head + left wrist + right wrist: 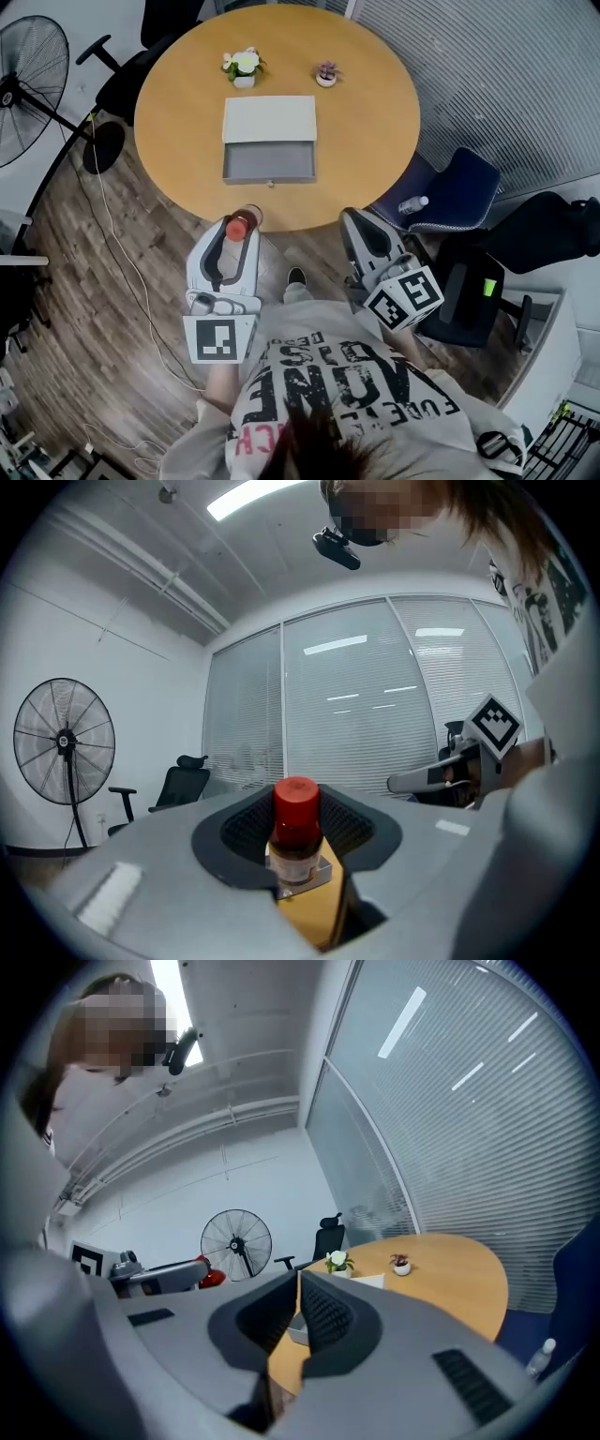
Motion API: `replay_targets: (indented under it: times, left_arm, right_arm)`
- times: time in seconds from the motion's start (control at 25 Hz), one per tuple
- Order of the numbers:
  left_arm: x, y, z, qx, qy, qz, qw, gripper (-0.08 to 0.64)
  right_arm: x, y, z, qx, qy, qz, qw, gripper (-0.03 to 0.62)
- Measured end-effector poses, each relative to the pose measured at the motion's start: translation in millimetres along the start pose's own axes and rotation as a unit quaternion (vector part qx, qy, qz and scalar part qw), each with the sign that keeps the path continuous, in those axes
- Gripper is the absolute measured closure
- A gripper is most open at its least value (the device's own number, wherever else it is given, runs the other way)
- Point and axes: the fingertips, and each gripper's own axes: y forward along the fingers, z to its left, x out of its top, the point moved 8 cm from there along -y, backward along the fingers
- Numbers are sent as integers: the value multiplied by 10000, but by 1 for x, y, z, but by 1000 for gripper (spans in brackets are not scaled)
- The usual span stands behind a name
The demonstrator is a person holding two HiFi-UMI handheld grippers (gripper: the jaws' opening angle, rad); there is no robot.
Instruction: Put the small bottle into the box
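Note:
The small bottle (237, 227), amber with a red cap, stands upright between the jaws of my left gripper (240, 232), which is shut on it just off the near edge of the round table (178, 112). In the left gripper view the bottle (296, 834) fills the gap between the dark pads. The box (269, 161), an open grey tray with a white lid (270, 119) behind it, lies at the table's middle, well ahead of the bottle. My right gripper (356, 223) hovers by the table's near right edge, shut with nothing in it (297, 1314).
Two small potted plants (244, 66) (326, 73) stand on the table beyond the box. A floor fan (28, 84) and black chairs are at the left. A blue chair (459, 187) carrying a clear water bottle (412, 203) stands at the right. Cables run over the wooden floor.

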Motion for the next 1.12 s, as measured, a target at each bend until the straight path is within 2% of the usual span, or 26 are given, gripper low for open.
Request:
replay_targets:
  times: [0.24, 0.36, 0.52, 0.64, 0.72, 0.88, 1.12]
  left_arm:
    - [-1, 8, 1, 209, -21, -85, 9997, 411]
    - [3, 15, 1, 182, 10, -340, 9993, 411]
    - [2, 21, 2, 122, -81, -126, 9998, 411]
    - [2, 27, 8, 85, -105, -194, 9997, 411]
    - [2, 33, 16, 58, -88, -310, 9995, 411]
    - [-2, 51, 41, 25, -70, -135, 9999, 411]
    - [5, 93, 87, -234, -80, -81, 9997, 411]
  right_arm:
    - [-3, 4, -12, 64, 70, 123, 9999, 577]
    - [-4, 5, -16, 56, 101, 153, 9998, 577]
    - [-5, 9, -22, -7, 158, 190, 9997, 577]
    - [-6, 17, -24, -28, 179, 211, 9996, 577]
    - [-5, 26, -24, -48, 184, 218, 9996, 577]
    - [-2, 51, -27, -124, 227, 233, 9994, 577]
    - [17, 101, -31, -301, 164, 101, 9994, 577]
